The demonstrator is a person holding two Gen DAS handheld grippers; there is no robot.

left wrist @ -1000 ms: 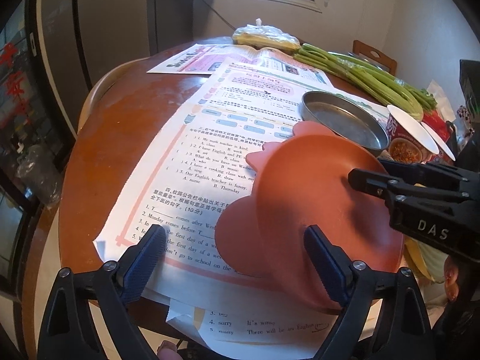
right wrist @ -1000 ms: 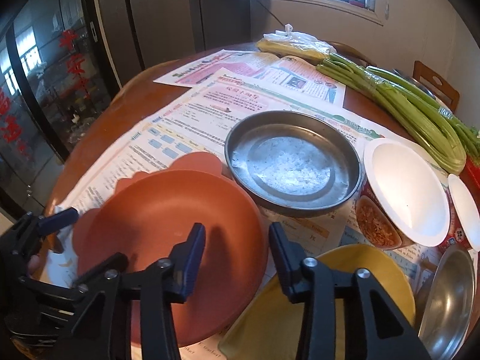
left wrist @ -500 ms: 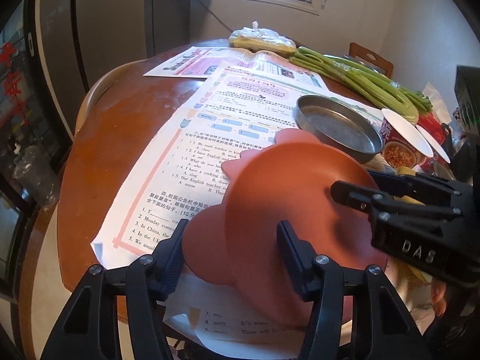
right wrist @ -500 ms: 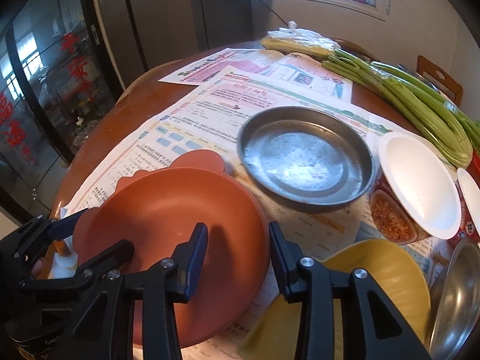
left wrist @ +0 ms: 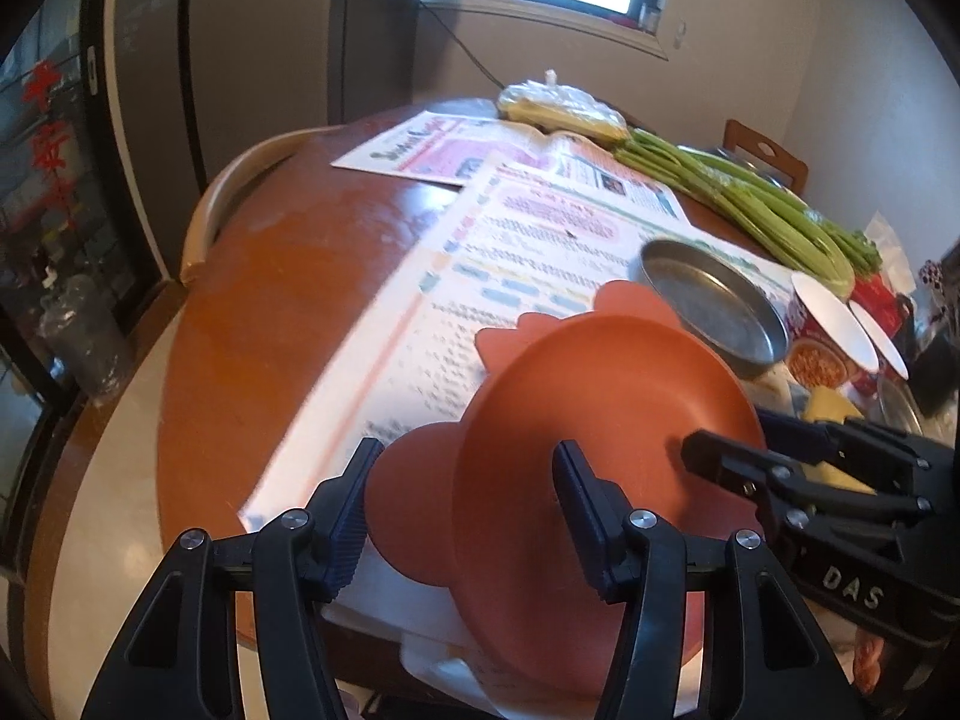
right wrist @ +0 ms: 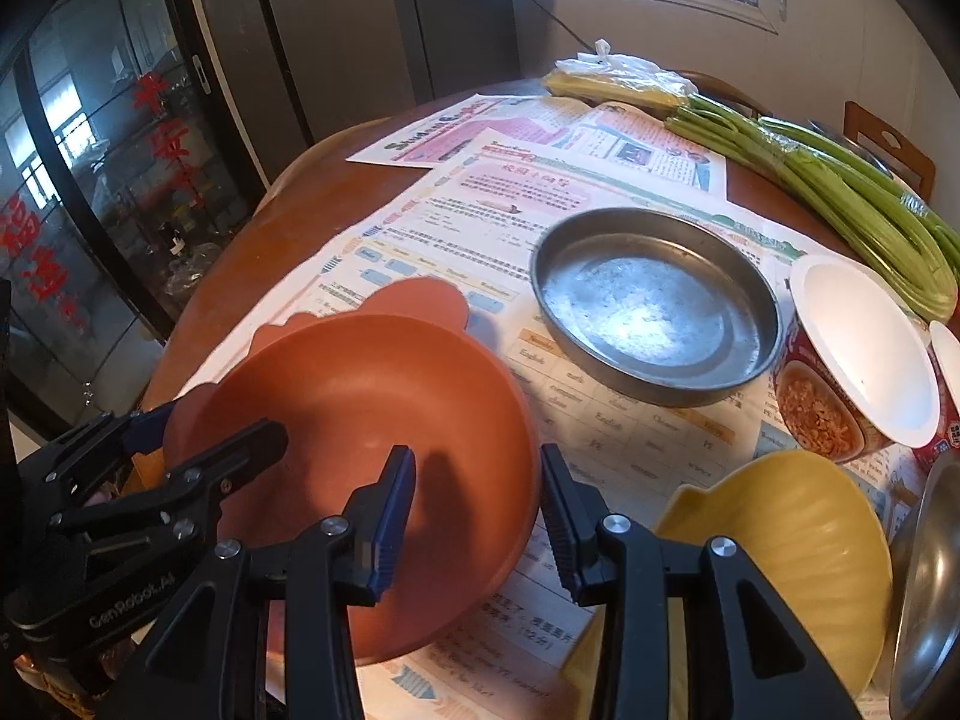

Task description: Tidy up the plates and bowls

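I have the orange bear-eared plastic bowl (right wrist: 360, 438) tilted off the desk (left wrist: 288, 312), left gripper (left wrist: 462, 516) pinching its ear at nine o'clock, right gripper (right wrist: 474, 516) clamping its three o'clock rim. Light, stiff, slick; rim holds suit.

Near rim of the orange bowl (left wrist: 600, 414) hidden behind the left hand-held gripper (left wrist: 462, 498); its far side covered by the right hand-held gripper (left wrist: 714, 456); print on the papers (left wrist: 480, 324) smeared by blur, unreadable; yellow bowl (right wrist: 780, 546) cut at 6 o'clock by black fingers (right wrist: 606, 534); steel dish (right wrist: 927, 588) at 4 o'clock sliced off by the frame edge; bench (right wrist: 300, 210) near edge lost below both views.
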